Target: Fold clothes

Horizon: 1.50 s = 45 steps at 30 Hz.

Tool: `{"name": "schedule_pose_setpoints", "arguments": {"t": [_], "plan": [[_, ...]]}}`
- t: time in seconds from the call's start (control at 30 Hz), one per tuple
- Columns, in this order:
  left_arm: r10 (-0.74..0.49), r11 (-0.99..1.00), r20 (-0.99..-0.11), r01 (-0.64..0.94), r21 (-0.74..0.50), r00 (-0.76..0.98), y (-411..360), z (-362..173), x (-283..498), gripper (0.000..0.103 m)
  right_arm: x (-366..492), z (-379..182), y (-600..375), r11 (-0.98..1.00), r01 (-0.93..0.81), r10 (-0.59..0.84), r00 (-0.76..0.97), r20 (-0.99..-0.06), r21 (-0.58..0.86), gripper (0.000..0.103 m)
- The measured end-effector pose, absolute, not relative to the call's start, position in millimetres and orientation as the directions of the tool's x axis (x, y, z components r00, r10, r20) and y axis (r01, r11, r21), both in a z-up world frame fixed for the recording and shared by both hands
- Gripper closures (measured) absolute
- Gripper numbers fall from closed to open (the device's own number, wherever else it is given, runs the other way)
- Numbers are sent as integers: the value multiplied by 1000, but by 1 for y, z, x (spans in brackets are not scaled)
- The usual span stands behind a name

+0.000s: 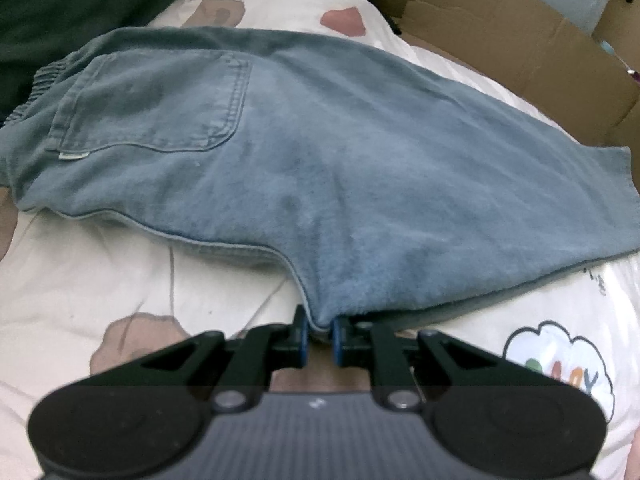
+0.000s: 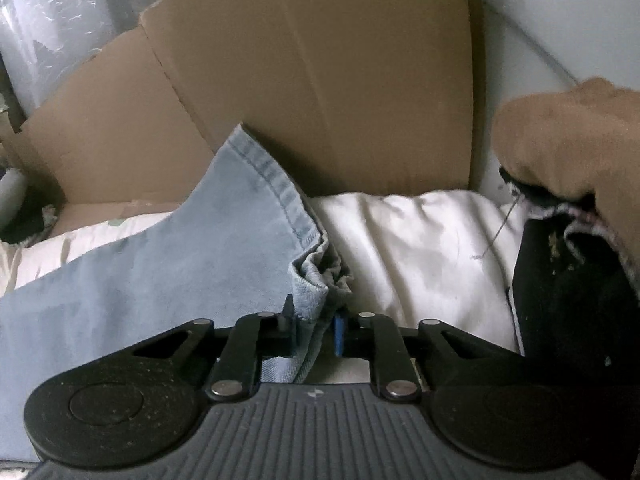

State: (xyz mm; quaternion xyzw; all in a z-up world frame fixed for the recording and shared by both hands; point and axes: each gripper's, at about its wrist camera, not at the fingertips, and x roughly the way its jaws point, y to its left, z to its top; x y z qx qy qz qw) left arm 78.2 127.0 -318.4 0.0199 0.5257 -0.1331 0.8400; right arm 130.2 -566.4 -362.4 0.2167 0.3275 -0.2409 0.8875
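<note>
Cloud print [image 1: 560, 364] on white bedding [image 1: 100, 276]: coloured letters, possibly "BABY", blurred. Nothing else legible.

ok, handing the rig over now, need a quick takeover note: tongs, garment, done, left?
Left tongs: shut on the crotch point of the denim shorts.
Right tongs: shut on a bunched leg hem of the same shorts.
Shorts lie back pocket up on the white patterned bedding, waistband at the far left, cardboard box behind.
Done: both grips set. The shorts already look doubled leg over leg, though the views leave that unsure.
Left: likely carry the held edge over toward the waistband, release, smooth.
</note>
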Motion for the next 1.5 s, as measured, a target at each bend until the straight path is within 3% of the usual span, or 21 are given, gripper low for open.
{"name": "schedule_pose_setpoints", "arguments": {"t": [0.2,0.7,1.23,1.5], "plan": [[-223,963,-892,232,-138,393,131,-308,80,92,132,-344,-566,781,583,-287,653,-701,225,92],[-212,939,-907,333,-86,365,134,-270,84,93,121,-286,-549,765,620,-294,579,-760,176,94],[-188,934,-914,354,-54,359,136,-243,74,93,16,-238,-512,714,674,-275,518,-810,189,94],[-217,929,-914,361,-86,342,139,-237,67,93,-34,-208,-479,710,692,-294,455,-841,127,94]]}}
